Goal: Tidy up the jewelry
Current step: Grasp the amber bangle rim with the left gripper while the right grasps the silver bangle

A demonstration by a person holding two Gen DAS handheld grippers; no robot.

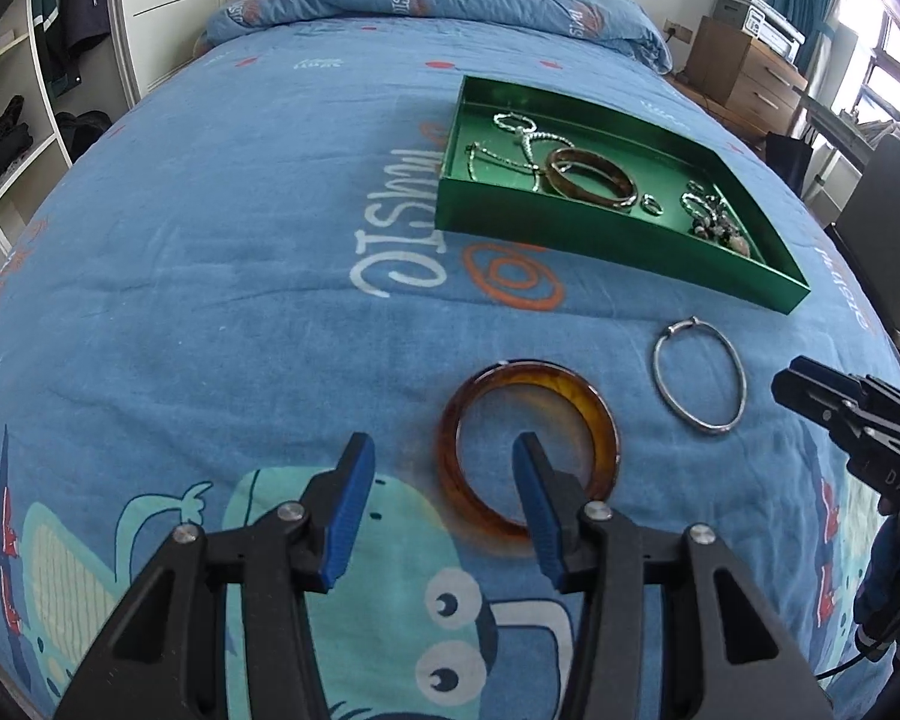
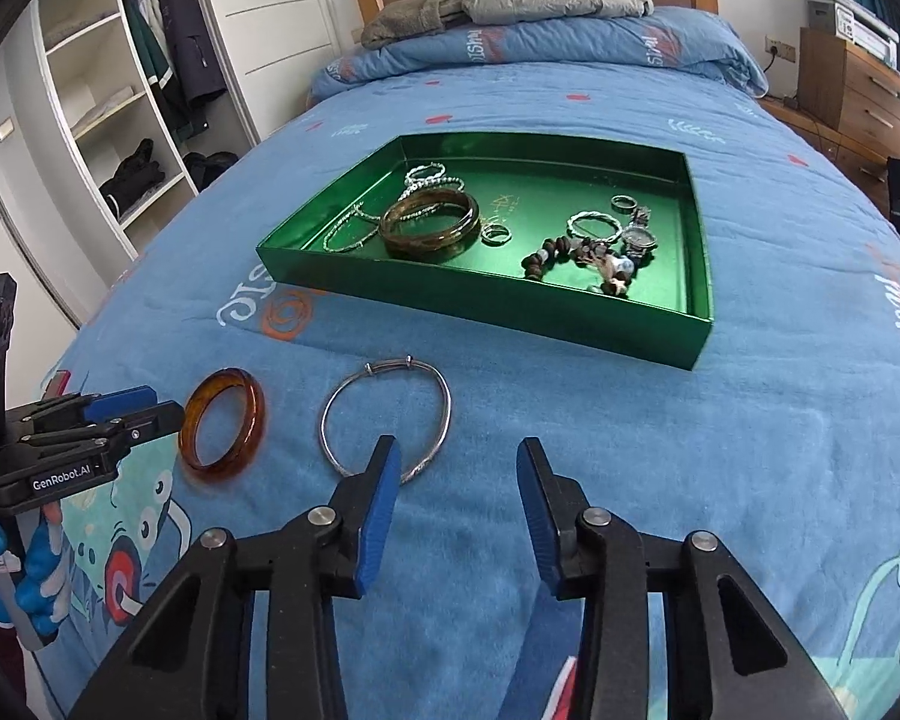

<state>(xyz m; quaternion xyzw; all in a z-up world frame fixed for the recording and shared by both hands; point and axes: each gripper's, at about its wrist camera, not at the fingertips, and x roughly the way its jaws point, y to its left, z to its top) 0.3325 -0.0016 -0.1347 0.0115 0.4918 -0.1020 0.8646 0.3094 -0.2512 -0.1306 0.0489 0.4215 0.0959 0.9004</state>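
Amber bangle [image 1: 528, 450] (near rim hidden), left gripper [image 1: 444, 450] gaping

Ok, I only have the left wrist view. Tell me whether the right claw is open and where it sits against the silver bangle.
Observer: The right claw is open. Its left finger overlaps the near rim of the silver bangle.
Operator: List what's in the tray's right end; the wall hides it from me.
Observer: In the green tray there's a wristwatch, a beaded bracelet, a twisted silver ring-shaped piece and a small ring.
Operator: Check my left claw from the side.
Observer: The left claw points at the left rim of the amber bangle. I can't tell whether it touches.
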